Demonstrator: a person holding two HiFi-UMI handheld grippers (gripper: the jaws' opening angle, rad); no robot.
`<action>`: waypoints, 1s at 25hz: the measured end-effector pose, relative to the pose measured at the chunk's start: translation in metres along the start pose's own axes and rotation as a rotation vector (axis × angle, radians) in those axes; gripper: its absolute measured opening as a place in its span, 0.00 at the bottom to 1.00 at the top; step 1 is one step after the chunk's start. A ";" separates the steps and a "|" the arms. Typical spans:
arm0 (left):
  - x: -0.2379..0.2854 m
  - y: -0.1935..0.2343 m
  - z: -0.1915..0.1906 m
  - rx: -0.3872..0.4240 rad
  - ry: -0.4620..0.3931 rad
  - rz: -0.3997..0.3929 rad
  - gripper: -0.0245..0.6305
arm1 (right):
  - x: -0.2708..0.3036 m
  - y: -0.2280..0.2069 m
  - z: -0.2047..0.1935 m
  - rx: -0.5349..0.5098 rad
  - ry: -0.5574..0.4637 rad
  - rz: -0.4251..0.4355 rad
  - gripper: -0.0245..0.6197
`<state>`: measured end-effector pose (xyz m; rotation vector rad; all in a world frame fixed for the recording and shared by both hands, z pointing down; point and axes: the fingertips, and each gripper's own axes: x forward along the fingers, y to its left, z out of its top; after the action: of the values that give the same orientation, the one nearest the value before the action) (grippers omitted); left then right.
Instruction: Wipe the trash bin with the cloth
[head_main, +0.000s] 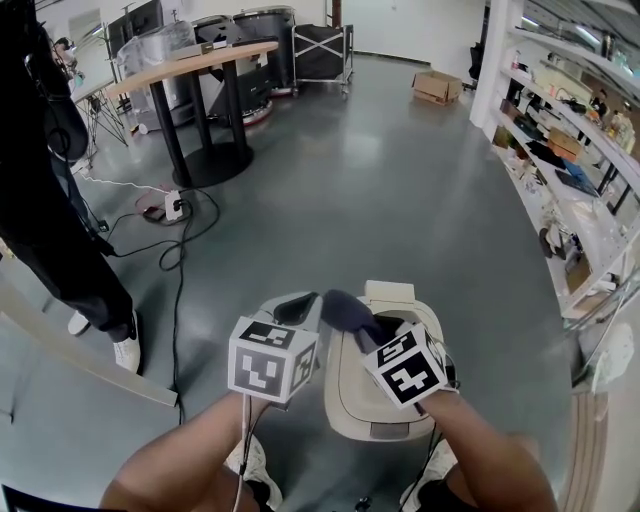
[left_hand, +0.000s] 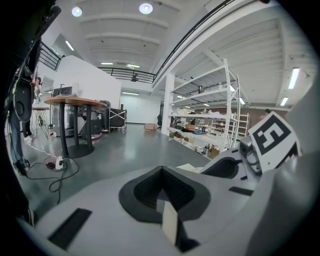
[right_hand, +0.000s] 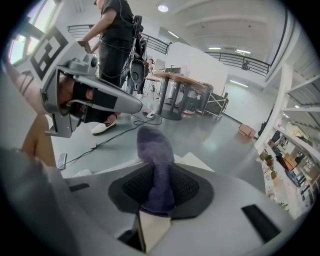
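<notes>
A beige trash bin (head_main: 352, 400) with a lid stands on the floor right below me, between my feet. My right gripper (head_main: 365, 326) hovers over its top, shut on a dark purple cloth (head_main: 343, 308) that sticks out past the fingertips. In the right gripper view the cloth (right_hand: 156, 165) rises from between the black pads and droops forward. My left gripper (head_main: 297, 306) hangs just left of the bin, level with the cloth. In its own view the left gripper (left_hand: 160, 192) has its jaws closed together with nothing between them.
A person in black (head_main: 55, 220) stands at the left by a pale ledge (head_main: 70, 350). Cables and a power strip (head_main: 172, 208) lie on the grey floor. A round table (head_main: 190, 65) stands at the back; stocked shelves (head_main: 575, 150) line the right. A cardboard box (head_main: 437, 86) sits far off.
</notes>
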<state>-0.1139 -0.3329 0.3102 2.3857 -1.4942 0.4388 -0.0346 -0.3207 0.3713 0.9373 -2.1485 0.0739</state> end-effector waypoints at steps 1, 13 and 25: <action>0.000 -0.001 0.000 0.001 0.001 -0.003 0.04 | -0.001 -0.001 -0.002 0.002 0.001 -0.006 0.19; 0.003 -0.019 0.005 0.014 -0.012 -0.035 0.04 | -0.021 -0.033 -0.034 0.069 0.028 -0.090 0.19; 0.006 -0.046 0.004 0.037 -0.002 -0.064 0.04 | -0.041 -0.066 -0.068 0.136 0.056 -0.168 0.19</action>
<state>-0.0692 -0.3196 0.3052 2.4559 -1.4175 0.4534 0.0683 -0.3216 0.3754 1.1773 -2.0250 0.1629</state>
